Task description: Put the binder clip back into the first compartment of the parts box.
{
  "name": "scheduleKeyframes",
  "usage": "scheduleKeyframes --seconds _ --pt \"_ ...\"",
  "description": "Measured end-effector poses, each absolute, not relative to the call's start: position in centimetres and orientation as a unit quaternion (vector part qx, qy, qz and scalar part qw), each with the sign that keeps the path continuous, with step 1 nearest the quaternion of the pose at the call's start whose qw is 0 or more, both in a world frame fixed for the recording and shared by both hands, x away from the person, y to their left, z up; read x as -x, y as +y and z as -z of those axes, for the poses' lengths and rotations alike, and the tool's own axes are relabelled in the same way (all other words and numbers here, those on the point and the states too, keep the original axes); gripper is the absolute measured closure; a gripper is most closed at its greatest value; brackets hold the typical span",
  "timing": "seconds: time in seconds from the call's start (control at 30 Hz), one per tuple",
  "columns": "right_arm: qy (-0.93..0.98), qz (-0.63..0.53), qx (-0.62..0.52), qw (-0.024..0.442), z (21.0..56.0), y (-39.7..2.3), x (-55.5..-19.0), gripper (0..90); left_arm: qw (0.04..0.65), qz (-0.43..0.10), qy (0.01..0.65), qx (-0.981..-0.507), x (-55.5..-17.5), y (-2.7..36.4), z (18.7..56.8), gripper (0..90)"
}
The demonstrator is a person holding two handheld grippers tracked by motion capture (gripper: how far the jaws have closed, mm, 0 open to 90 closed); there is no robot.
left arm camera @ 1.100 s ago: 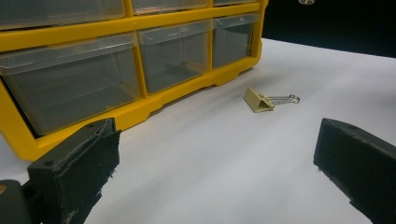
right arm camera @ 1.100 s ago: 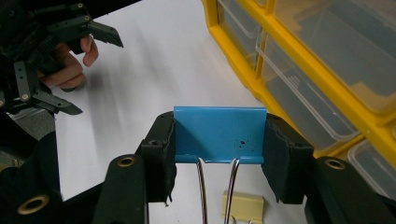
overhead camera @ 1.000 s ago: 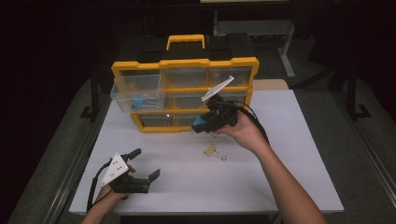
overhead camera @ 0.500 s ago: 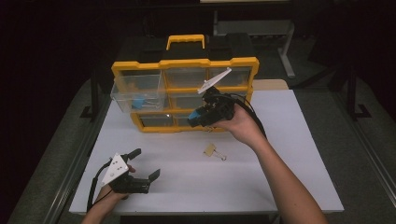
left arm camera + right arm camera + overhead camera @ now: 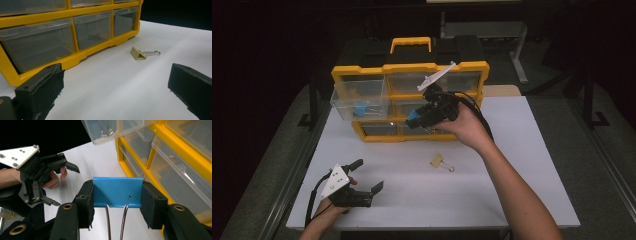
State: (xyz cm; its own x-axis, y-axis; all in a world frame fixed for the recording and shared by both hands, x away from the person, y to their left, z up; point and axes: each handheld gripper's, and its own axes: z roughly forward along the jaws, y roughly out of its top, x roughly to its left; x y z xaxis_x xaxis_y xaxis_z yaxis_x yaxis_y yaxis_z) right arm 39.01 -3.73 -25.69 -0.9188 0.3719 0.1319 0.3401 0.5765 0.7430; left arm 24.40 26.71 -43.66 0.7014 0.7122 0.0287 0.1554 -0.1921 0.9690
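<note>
Blue binder clip point(image 5: 117, 192) is sitting crosswise between the pads of our right gripper point(image 5: 117, 202), which are pressing on its two ends, its long axis spanning the jaws and its wire handles trailing back toward us. We are holding it up near the pulled-out clear drawer point(image 5: 359, 97) of the yellow organizer point(image 5: 409, 70), up and beyond the fingers, where another blue clip already lies. Our left gripper point(image 5: 362, 182) is resting wide and empty on the white table point(image 5: 512, 190), with a tan clip point(image 5: 138, 53) lying ahead of it.

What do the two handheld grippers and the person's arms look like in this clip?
Both the left gripper and the right gripper are black, each topped by a pale three-cornered plate with small screws and trailing a black cable. Their blocky black fingers have worn, frayed pad edges and brass-coloured rivets. Both forearms are bare, with no sleeves.
</note>
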Motion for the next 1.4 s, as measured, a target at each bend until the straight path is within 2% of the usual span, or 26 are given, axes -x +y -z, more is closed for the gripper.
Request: scheduleKeyframes --seconds 1.4 --pt "0.873 -0.450 -0.184 0.034 17.1 -0.3 -41.2 49.0 0.562 -0.245 0.296 -0.732 -24.4 26.7 43.6 0.0"
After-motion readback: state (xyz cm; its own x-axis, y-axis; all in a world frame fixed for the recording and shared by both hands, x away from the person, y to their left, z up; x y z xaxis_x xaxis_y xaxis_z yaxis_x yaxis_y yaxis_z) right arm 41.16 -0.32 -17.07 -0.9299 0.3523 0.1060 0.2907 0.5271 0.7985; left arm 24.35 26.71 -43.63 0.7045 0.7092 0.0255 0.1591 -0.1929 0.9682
